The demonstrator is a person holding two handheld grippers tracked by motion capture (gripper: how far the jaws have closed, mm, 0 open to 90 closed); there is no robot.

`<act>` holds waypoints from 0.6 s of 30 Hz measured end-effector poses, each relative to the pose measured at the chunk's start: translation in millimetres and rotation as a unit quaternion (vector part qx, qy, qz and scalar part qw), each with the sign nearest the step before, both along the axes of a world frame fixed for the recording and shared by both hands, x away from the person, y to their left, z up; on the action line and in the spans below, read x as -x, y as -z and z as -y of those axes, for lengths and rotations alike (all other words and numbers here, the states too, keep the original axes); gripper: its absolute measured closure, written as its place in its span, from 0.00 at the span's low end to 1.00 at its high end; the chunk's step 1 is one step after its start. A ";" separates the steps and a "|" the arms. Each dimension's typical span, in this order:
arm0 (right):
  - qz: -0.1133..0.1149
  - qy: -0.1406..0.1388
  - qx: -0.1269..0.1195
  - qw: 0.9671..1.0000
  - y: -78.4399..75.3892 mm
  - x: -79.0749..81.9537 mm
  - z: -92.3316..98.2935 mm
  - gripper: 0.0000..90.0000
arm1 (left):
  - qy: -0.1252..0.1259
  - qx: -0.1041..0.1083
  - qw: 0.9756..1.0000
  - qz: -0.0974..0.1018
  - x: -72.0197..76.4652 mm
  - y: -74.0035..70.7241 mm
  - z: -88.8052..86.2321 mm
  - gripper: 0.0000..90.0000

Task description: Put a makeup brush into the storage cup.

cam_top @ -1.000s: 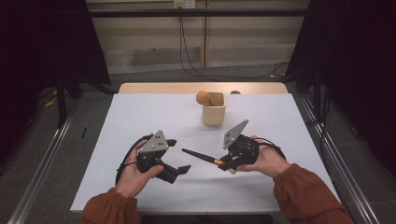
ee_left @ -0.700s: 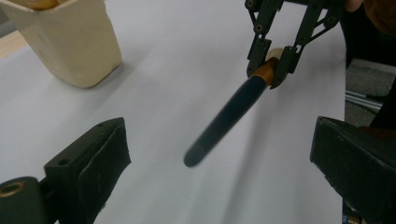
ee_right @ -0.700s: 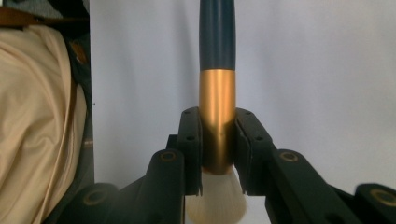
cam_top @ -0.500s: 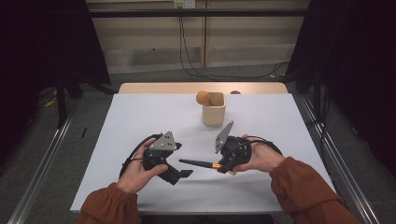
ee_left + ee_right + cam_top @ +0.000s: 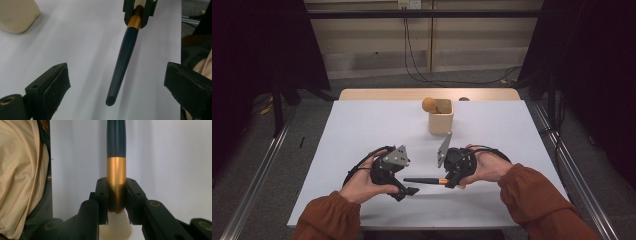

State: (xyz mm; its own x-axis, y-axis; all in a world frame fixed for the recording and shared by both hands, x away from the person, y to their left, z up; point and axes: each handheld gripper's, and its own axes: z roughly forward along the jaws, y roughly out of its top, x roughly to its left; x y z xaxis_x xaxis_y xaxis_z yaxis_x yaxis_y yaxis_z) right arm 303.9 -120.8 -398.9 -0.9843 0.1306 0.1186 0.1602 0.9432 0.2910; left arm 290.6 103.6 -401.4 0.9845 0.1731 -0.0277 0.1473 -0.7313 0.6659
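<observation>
I see the brush [image 5: 424, 180], dark tapered handle, gold ferrule, pale bristles, lying level above the white table near its front edge.

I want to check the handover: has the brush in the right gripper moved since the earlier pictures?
Yes. The brush has moved toward the near table edge, farther from the cup, and lies more level.

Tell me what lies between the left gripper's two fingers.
The dark handle of the brush points into the gap between the open left gripper's fingers, touching neither; below it is bare white table. The right gripper clamps its gold ferrule. The left gripper view shows this.
</observation>
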 end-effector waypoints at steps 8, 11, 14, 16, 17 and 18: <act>-0.007 -0.014 0.010 1.000 2.4 -0.1 -8.5 0.82 | 0.016 -0.035 0.999 -0.008 -4.9 5.4 10.7 0.08; -0.006 -0.019 0.005 1.000 2.5 -0.5 -10.4 0.82 | 0.029 -0.048 0.998 -0.010 -4.6 9.1 15.8 0.09; -0.005 -0.021 0.004 1.000 2.8 -0.5 -11.8 0.82 | 0.030 -0.058 0.998 -0.013 -4.2 12.0 21.2 0.08; -0.006 -0.018 0.002 1.000 2.4 0.2 -12.4 0.82 | 0.040 -0.057 0.997 -0.020 -5.1 13.0 23.3 0.10; -0.007 -0.018 0.001 1.000 2.1 0.4 -12.4 0.82 | 0.039 -0.051 0.998 -0.012 -5.4 13.8 24.0 0.11; -0.008 -0.017 0.001 1.000 1.7 0.8 -12.4 0.82 | 0.036 -0.051 0.998 -0.013 -5.8 14.4 24.6 0.15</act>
State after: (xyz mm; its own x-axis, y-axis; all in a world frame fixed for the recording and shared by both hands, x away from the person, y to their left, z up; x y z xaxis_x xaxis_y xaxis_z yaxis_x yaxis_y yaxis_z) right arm 303.0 -108.5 -400.6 -0.9863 0.0975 0.1333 0.1327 0.9485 0.2876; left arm 296.4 79.0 -415.8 0.9937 0.1049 -0.0385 0.1076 -0.8050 0.5834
